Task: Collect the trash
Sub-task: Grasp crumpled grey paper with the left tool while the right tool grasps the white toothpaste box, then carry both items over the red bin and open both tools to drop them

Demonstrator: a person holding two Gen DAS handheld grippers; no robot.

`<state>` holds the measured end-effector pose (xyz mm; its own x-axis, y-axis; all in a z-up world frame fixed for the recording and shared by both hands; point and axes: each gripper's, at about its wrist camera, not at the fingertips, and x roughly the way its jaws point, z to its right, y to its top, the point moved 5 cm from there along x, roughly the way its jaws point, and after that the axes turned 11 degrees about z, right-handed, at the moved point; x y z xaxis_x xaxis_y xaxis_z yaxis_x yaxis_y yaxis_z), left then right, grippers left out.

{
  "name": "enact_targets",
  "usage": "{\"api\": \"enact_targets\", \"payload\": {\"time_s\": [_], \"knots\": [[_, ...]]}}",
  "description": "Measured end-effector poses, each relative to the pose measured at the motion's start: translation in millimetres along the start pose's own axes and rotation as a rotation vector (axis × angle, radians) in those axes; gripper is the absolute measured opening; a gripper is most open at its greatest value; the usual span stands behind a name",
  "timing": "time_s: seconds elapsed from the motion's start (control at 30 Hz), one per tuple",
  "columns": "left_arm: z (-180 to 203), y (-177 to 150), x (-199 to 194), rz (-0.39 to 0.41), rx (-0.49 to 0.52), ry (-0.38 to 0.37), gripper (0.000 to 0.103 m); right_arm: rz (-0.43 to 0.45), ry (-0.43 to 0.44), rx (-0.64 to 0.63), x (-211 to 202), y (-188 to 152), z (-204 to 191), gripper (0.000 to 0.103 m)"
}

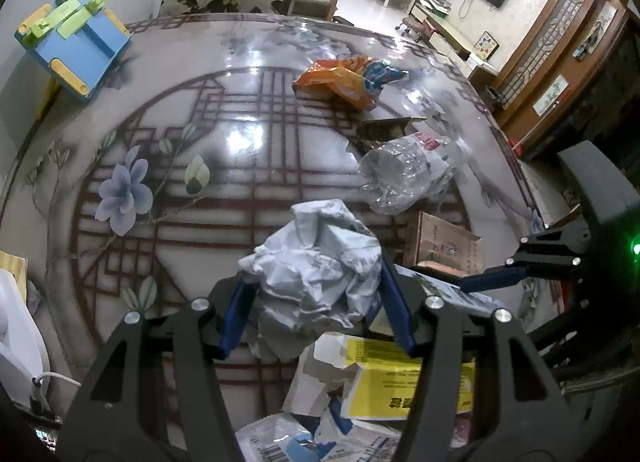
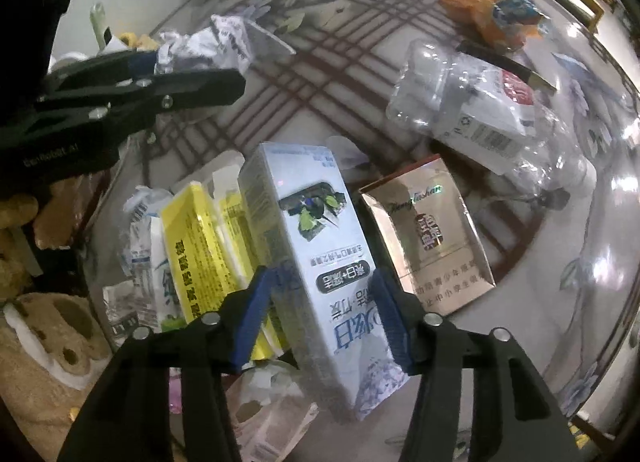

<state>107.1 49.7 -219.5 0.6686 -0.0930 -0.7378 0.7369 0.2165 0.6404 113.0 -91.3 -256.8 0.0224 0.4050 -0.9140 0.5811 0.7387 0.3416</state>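
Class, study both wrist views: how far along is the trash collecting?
Nothing looks binned yet; no bin shows. In hand: the left tool grips crumpled paper, and the right tool straddles a white carton. Left on the table: orange snack bag, crushed bottle, cigarette pack.

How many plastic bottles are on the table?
1: a crushed clear plastic bottle lying on its side beyond the gold carton. Others may hide in the near pile.

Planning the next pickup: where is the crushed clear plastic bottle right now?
The crushed clear plastic bottle lies on the table, right of centre in the left wrist view, between the orange snack bag and the brown cigarette pack.
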Motion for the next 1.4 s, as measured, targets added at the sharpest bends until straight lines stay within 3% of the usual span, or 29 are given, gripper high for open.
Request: {"api": "enact_targets", "payload": {"time_s": [0.1, 0.33, 0.43, 0.53, 0.63, 0.83, 1.13, 1.4], "knots": [[3.4, 0.6, -2.7, 0.008, 0.008, -0.006, 0.056, 0.002, -0.031, -0.026, -1.6, -2.6, -4.8, 0.044], [11.3, 0.5, -12.5, 0.025, 0.020, -0.017, 0.056, -0.013, -0.103, -0.084, 9.2, -10.1, -16.0, 0.059], [12.2, 1.5, -17.1, 0.037, 0.022, -0.019, 0.056, -0.053, -0.115, -0.088, 21.0, -19.1, -15.3, 0.058], [11.5, 3.2, -22.5, 0.051, 0.017, -0.019, 0.056, -0.059, -0.139, -0.074, 25.3, -26.1, -12.2, 0.037], [9.4, 3.8, -27.2, 0.063, 0.018, -0.011, 0.056, -0.029, -0.130, -0.024, 17.3, -27.8, -10.2, 0.036], [8.6, 4.3, -30.0, 0.071, 0.015, -0.013, 0.056, 0.091, -0.131, 0.100, -14.9, -27.0, -7.4, 0.036], [29.0, 9.9, -49.3, 0.115, 0.057, -0.036, 0.056, 0.387, -0.162, 0.396, -92.4, -27.2, -7.7, 0.036], [63.1, 8.6, -66.8, 0.136, 0.106, -0.085, 0.056, 0.564, -0.203, 0.562, -153.2, -56.2, -17.2, 0.036]]}}
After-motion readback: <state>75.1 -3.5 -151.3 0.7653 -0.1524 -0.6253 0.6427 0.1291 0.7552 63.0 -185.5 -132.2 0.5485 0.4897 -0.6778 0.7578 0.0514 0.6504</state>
